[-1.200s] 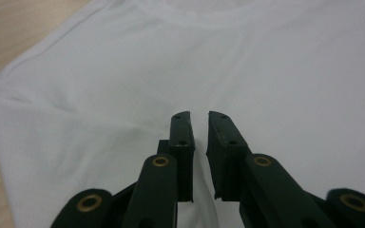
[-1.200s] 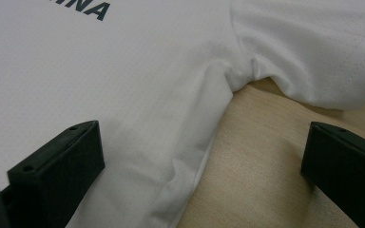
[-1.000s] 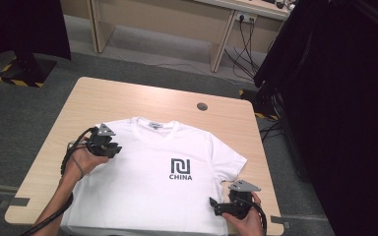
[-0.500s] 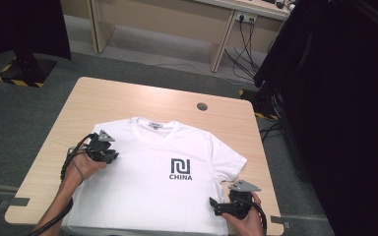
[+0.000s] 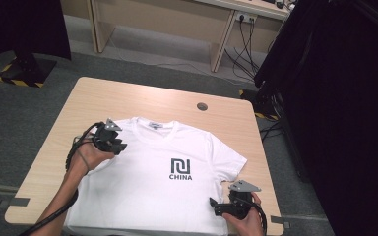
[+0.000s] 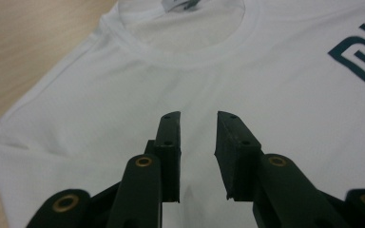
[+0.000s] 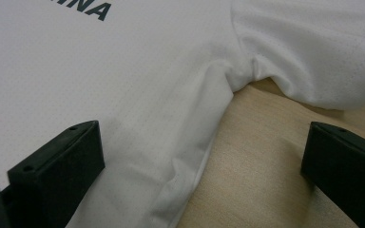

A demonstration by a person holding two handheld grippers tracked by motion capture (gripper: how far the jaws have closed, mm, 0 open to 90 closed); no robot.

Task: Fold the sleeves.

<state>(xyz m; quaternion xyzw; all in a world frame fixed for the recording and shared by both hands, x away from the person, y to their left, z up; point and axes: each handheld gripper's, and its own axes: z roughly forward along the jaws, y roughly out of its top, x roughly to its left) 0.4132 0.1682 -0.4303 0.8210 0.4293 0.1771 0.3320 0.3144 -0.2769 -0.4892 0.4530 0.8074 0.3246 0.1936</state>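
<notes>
Left gripper view: my left gripper [image 6: 197,118], its jaws having just parted slightly, stands narrowly open on nothing above the smooth white T-shirt [image 6: 123,95] below its ribbed collar. My right gripper [image 7: 204,137] gapes wide astride the side seam. Soft knit lying flat on the pale wooden table [image 5: 142,96] could bunch or slip from a shallow pinch.

White cotton T-shirt [image 5: 152,172]: dark navy angular logo with "CHINA" lettering on chest. Light beige wood-grain counter [image 5: 142,96], one small dark round grommet [image 5: 202,106]. Both claws black: left claw [image 6: 197,128] has brass-coloured rivets, right claw [image 7: 202,156] plain matte.
</notes>
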